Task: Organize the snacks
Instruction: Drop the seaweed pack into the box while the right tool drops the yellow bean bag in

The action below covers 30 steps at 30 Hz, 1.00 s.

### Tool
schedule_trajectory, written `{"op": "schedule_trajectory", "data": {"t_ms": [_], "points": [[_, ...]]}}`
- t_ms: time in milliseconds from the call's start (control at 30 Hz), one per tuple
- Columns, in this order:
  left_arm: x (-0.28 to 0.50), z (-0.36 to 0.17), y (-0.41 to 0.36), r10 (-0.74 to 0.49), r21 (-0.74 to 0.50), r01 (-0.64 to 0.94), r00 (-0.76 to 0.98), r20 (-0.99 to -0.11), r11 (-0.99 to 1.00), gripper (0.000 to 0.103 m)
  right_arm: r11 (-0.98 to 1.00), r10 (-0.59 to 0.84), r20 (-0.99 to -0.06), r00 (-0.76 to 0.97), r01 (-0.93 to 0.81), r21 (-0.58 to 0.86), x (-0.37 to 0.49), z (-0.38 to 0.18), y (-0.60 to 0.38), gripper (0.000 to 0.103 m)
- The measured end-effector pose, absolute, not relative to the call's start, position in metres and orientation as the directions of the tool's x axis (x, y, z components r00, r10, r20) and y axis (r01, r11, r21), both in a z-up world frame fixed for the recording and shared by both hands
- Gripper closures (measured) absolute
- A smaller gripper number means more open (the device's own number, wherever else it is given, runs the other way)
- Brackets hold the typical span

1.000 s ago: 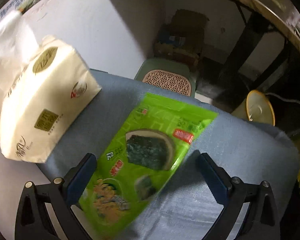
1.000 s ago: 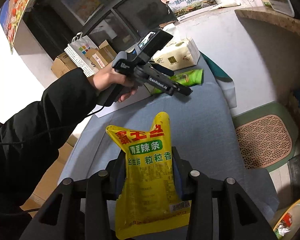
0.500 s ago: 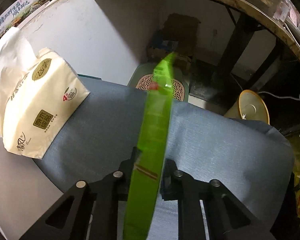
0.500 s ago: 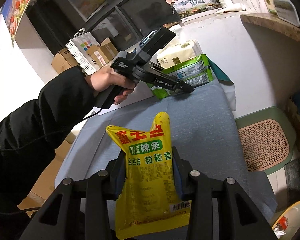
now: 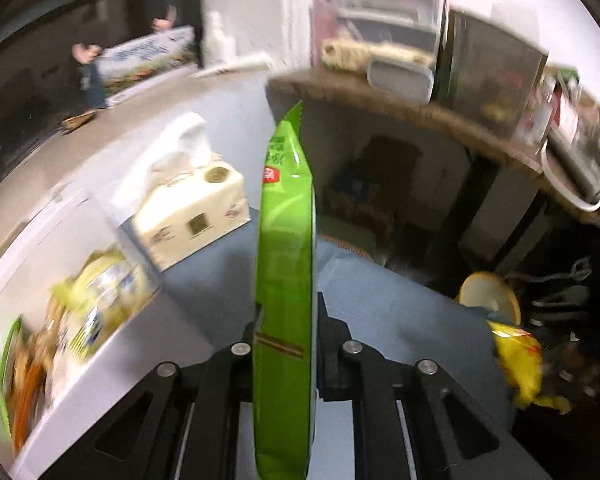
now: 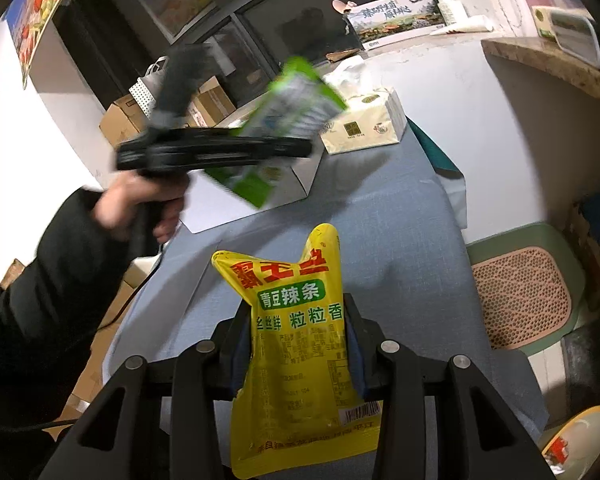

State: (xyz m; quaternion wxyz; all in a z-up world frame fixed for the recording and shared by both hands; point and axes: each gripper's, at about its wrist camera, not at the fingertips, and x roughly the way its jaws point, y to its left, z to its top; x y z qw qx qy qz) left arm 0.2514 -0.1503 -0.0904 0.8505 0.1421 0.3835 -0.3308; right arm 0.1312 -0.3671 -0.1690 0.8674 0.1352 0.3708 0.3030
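Your bench [image 6: 400,216] carries a blue-grey cloth that fills the near and middle ground of both views. At its far left stands a white box [image 5: 112,344], open at the top, with blurred snack packets [image 5: 96,300] inside. Just right of the box, at the far edge of the cloth, rests a cream tissue pack [image 6: 364,126] with a tissue pulled up from its slot.

Your left hand-held gripper [image 5: 286,334] is clenched on a green bag [image 5: 286,264]. The jaws pinch the bag's lower part, and the bag stands edge-on between them, rising toward the far side. In the right wrist view the green bag [image 6: 296,108] is lifted clear of the cloth and hangs over the white box [image 6: 300,176]; the left hand-held gripper [image 6: 300,146] and your left hand [image 6: 148,204], in a dark sleeve, are motion-blurred.

Your right hand-held gripper [image 6: 298,346] is clenched on a yellow bag [image 6: 296,344]. The jaws press the bag's two side edges at mid-height, printed face toward the camera, top edge pointing to the far side. The bag sits over the near part of the cloth; you cannot tell whether its bottom touches the cloth. In the left wrist view the yellow bag [image 5: 520,364] shows at the near right, blurred.
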Motion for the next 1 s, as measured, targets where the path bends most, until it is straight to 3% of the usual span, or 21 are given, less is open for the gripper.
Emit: {"op": "schedule_trajectory", "data": {"t_ms": [500,733,1000], "points": [[0.103,-0.052,0.059,-0.358,-0.19,0.304,0.778,-0.516,0.934,0.089,0.741,0.648,-0.531,0.546,-0.614,0.273,0.167,-0.095,-0.253,0.06],[0.14,-0.03,0.109,-0.342,-0.256,0.25,0.83,-0.44,0.934,0.089,0.701,0.677,-0.505,0.535,-0.677,0.223,0.218,-0.053,-0.182,0.06],[0.262,-0.02,0.101,-0.328,-0.241,0.236,0.807,-0.492,0.941,0.088,0.777,0.58,-0.56,0.592,-0.607,0.163,0.327,-0.031,-0.125,0.06]]}}
